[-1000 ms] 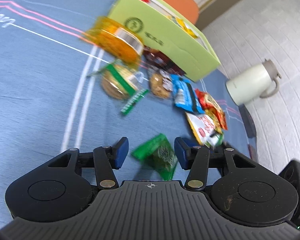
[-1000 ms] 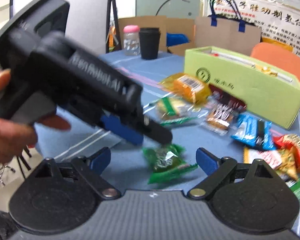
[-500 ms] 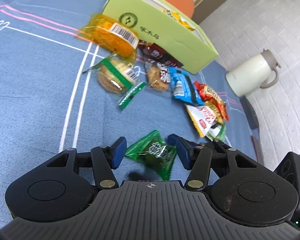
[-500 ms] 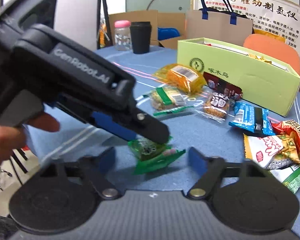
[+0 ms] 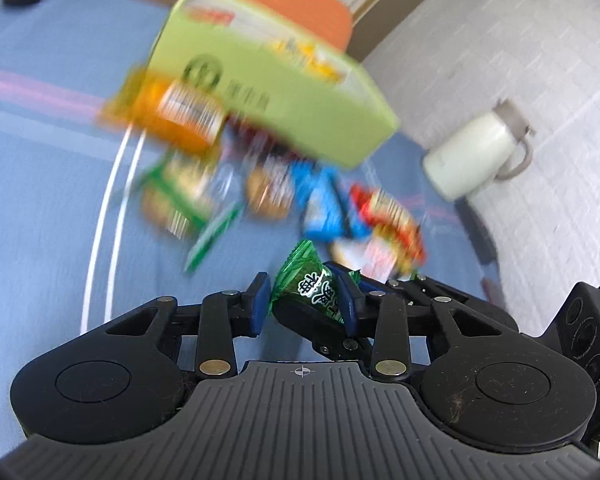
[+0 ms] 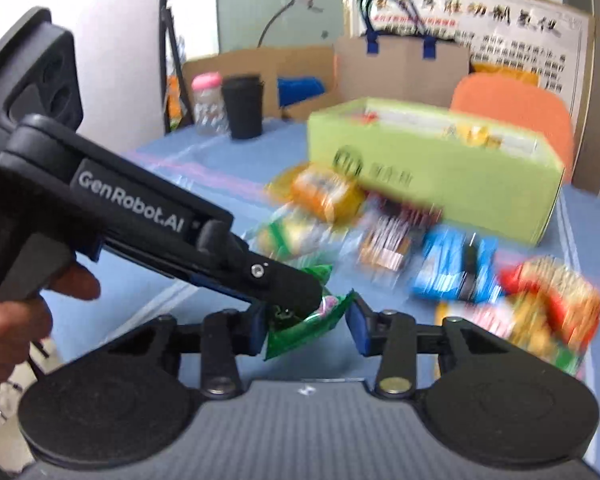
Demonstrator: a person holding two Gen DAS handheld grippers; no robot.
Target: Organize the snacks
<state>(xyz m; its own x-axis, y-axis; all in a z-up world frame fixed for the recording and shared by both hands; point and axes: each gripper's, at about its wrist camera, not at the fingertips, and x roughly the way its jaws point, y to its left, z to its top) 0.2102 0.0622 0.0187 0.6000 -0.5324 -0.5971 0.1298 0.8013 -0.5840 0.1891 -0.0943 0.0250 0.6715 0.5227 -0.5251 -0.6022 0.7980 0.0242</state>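
Observation:
A small green snack packet (image 5: 306, 282) hangs just above the blue tablecloth (image 5: 40, 200), held from two sides. My left gripper (image 5: 303, 300) has its blue pads against the packet, jaws closing on it. In the right wrist view the same packet (image 6: 300, 328) sits between the pads of my right gripper (image 6: 308, 328), whose jaws are closing and pressing its ends. The left gripper (image 6: 300, 290) reaches in there from the left, held by a hand (image 6: 12, 320), pinching the packet's top. Everything beyond the packet is motion-blurred.
A light green open box (image 5: 284, 92) stands behind a scatter of snacks: an orange packet (image 5: 176, 116), a blue one (image 5: 324, 204), a red one (image 5: 388, 216). A white jug (image 5: 472, 156) stands at the right. A black cup (image 6: 242, 106) and a pink-lidded bottle (image 6: 208, 104) stand far back.
Both grippers have closed on the green packet, which lay loose between open jaws before. The packet has come up off the cloth with both hands.

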